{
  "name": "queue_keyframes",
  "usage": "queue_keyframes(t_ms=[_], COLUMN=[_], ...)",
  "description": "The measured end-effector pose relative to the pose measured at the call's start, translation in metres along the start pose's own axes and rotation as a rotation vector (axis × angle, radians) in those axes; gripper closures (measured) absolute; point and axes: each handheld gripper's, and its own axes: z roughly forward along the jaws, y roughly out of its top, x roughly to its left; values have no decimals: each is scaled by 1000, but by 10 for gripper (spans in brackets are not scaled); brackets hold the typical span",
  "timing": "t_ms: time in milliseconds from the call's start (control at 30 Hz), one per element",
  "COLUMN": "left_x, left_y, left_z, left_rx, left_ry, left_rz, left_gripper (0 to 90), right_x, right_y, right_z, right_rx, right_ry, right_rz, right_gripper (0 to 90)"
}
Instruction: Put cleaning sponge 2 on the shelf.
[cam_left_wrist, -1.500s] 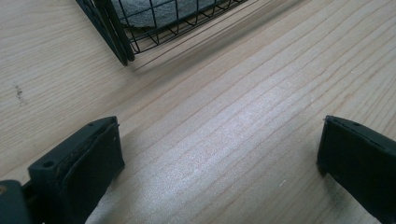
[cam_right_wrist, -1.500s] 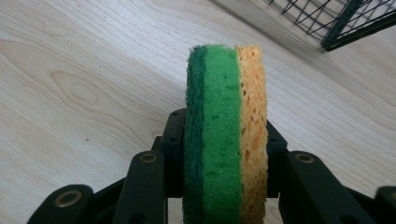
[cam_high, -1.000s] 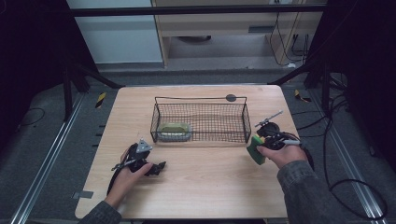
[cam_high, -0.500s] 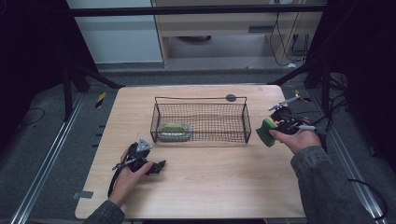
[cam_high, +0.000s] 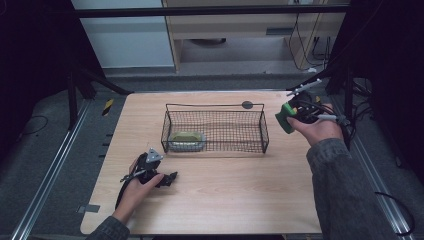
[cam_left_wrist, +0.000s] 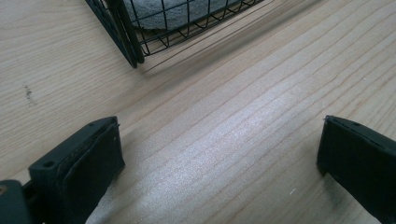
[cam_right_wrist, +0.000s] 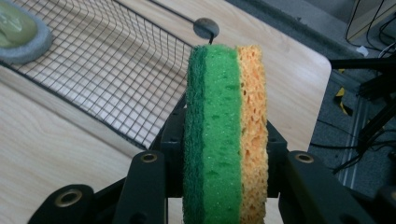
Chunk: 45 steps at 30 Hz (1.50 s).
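My right hand-held gripper (cam_high: 286, 116) clamped on the sponge (cam_right_wrist: 226, 135), right of the basket (cam_high: 215, 131), my left hand-held gripper (cam_high: 169, 178) resting apart on the surface (cam_high: 240, 185)

**Your sleeves and your two black tongs**

You wear long grey sleeves, and the cloth looks like a knitted one with a mixed, speckled tone. Your left tongs (cam_high: 167, 178) are black, with a small grey three-cornered plate on top and a dark cable that goes back along your forearm. Their jaws are flat black blocks with a small round hole near the end. Your right tongs (cam_high: 286, 118) are black too, with thin light-coloured rods and a dark cable behind your hand. Their arms carry round brass-coloured rings around the screw holes.
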Motion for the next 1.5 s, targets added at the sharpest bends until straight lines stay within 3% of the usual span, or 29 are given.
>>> queue_keyframes(t_ms=[233, 567, 1033, 1500], left_x=[0, 0, 0, 0], left_y=[0, 0, 0, 0], left_z=[0, 0, 0, 0], left_rx=[0, -1, 0, 0], left_ry=[0, 1, 2, 1], left_rz=[1, 0, 1, 0], left_gripper=[0, 0, 0, 0], right_x=[2, 32, 45, 39], right_y=[25, 43, 44, 46], right_z=[9, 30, 58, 102], right_rx=[-21, -32, -7, 26], right_ry=[-5, 35, 53, 86], right_rz=[-14, -78, -99, -67], right_gripper=[640, 640, 640, 640])
